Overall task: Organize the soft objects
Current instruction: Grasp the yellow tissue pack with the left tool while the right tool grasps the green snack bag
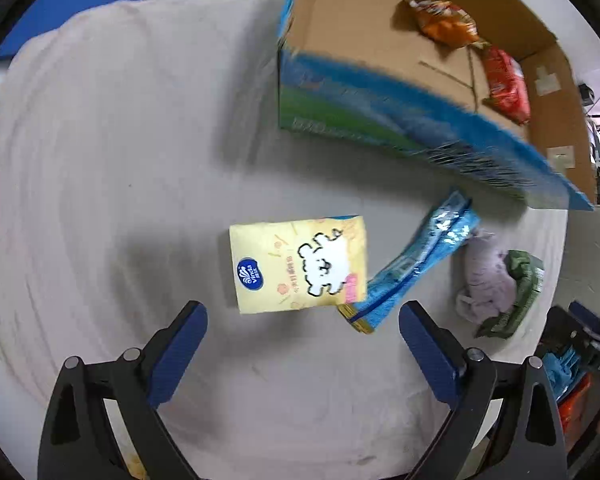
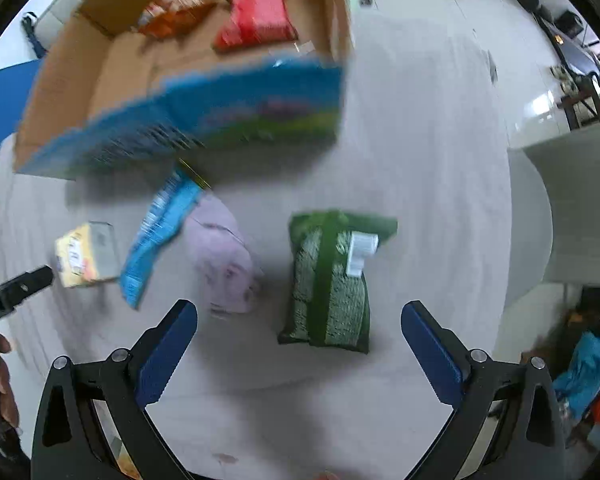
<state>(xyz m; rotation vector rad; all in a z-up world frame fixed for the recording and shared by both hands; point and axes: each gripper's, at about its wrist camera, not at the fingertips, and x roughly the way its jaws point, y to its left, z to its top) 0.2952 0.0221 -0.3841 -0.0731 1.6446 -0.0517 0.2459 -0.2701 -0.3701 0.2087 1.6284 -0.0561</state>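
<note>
A yellow tissue pack (image 1: 300, 265) lies flat on the cloth just ahead of my open, empty left gripper (image 1: 303, 314); it also shows in the right wrist view (image 2: 85, 254). A blue snack bag (image 1: 420, 264) (image 2: 160, 236) leans beside it. A lilac soft cloth (image 1: 486, 276) (image 2: 224, 256) and a green packet (image 1: 516, 292) (image 2: 332, 280) lie to the right. My right gripper (image 2: 299, 314) is open and empty, just short of the green packet. An open cardboard box (image 1: 380, 92) (image 2: 180, 120) holds an orange bag (image 1: 444, 22) (image 2: 172, 14) and a red bag (image 1: 506, 84) (image 2: 260, 14).
A pale cloth covers the table (image 1: 120, 160) (image 2: 440, 160). The left gripper's tip (image 2: 20, 284) shows at the left of the right wrist view. A blue mat (image 1: 80, 8) lies beyond the table. Clutter (image 2: 588, 364) sits below the table's right edge.
</note>
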